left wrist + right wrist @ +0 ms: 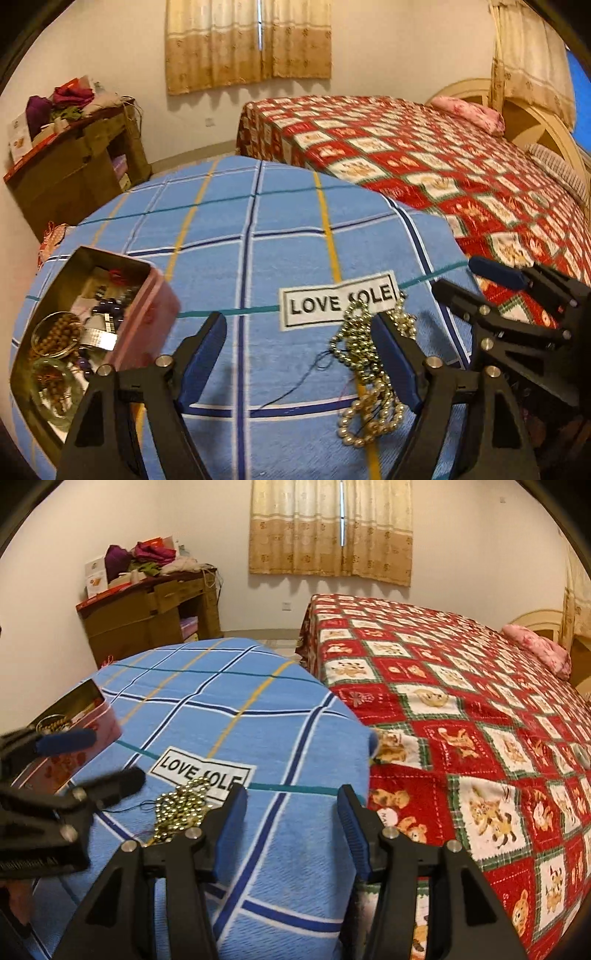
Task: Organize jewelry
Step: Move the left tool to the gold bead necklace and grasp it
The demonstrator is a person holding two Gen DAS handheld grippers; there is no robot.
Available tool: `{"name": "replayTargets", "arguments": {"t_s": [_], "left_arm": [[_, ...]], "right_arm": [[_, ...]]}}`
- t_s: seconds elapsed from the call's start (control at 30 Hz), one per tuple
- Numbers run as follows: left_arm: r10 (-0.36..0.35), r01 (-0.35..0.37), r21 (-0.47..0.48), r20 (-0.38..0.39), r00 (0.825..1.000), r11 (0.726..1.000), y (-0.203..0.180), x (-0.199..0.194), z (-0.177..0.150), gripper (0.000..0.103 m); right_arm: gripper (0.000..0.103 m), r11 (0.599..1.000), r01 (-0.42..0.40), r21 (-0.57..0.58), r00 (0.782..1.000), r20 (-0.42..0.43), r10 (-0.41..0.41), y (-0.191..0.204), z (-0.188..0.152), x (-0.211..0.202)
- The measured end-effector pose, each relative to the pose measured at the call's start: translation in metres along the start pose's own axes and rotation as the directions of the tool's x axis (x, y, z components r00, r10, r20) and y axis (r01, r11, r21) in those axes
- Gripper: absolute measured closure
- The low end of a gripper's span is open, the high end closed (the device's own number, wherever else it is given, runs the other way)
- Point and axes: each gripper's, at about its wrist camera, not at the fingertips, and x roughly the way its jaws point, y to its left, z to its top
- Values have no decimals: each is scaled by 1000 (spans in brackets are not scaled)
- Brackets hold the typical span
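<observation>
A gold and pearl bead necklace [365, 373] lies in a heap on the blue plaid cloth [280, 221], just below a "LOVE SOLE" label [338, 299]. My left gripper [299, 332] is open above the cloth, its right finger beside the necklace. An open pink tin box [144, 325] with several bracelets and beads stands at the left. My right gripper [291, 805] is open and empty over the cloth's right part. The necklace [181, 808] lies left of it. The left gripper also shows in the right wrist view [92, 757].
A bed with a red patterned quilt [461, 720] lies right of the blue surface. A brown cabinet [147, 620] piled with clothes stands at the back left wall. A loose dark thread [295, 391] lies on the cloth.
</observation>
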Motion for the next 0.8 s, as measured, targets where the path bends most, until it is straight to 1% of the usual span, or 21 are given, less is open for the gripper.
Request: {"name": "replayTargets", "arguments": {"t_s": [0.03,0.07,0.13,0.2,0.23,0.27,0.3,0.33,0.37,0.53,0.63,0.73,0.8], "left_arm": [[-6,6,6,-12,1000,1000,-2,3,0,37],[-11,11,9,-21,1000,1000,-4,6,-1,42],[-30,31,17,-39,999,999,-9,12,-2,44],[-44,46,31,-55,998,998,-14,17,-3,50],[-59,62,40,-73,996,997,-17,21,-3,61],[-79,83,42,-87,993,996,-18,23,-3,76],[-102,106,39,-96,990,994,-18,25,-4,84],[-108,112,34,-94,990,993,-18,24,-3,91],[-108,111,30,-89,990,993,-17,23,-3,94],[-105,105,-4,-42,994,994,1,4,-4,95],[-71,71,-27,2,997,997,17,-13,-4,95],[-35,37,-63,33,999,997,36,-25,-6,95],[-17,21,-87,47,999,996,46,-31,-10,99]], "right_arm": [[48,1000,0,5,1000,1,0,-1,0,0],[48,1000,-3,11,1000,2,3,-2,0,-1],[48,1000,-5,16,1000,4,5,-3,0,-1],[47,1000,-5,23,1000,10,5,-3,1,-2],[46,1000,-6,26,1000,13,6,-4,1,-3],[44,1000,-6,27,1000,16,6,-4,1,-4],[44,1000,-5,28,1000,18,5,-4,2,-4],[44,1000,-6,31,1000,22,5,-4,2,-5],[44,999,-9,33,1000,23,8,-4,2,-6],[44,999,-35,25,999,23,35,3,4,-8],[44,997,-71,-1,997,3,71,14,3,-8],[44,995,-90,-39,996,-9,90,28,1,-8],[44,992,-101,-69,995,-20,100,39,-2,-8]]}}
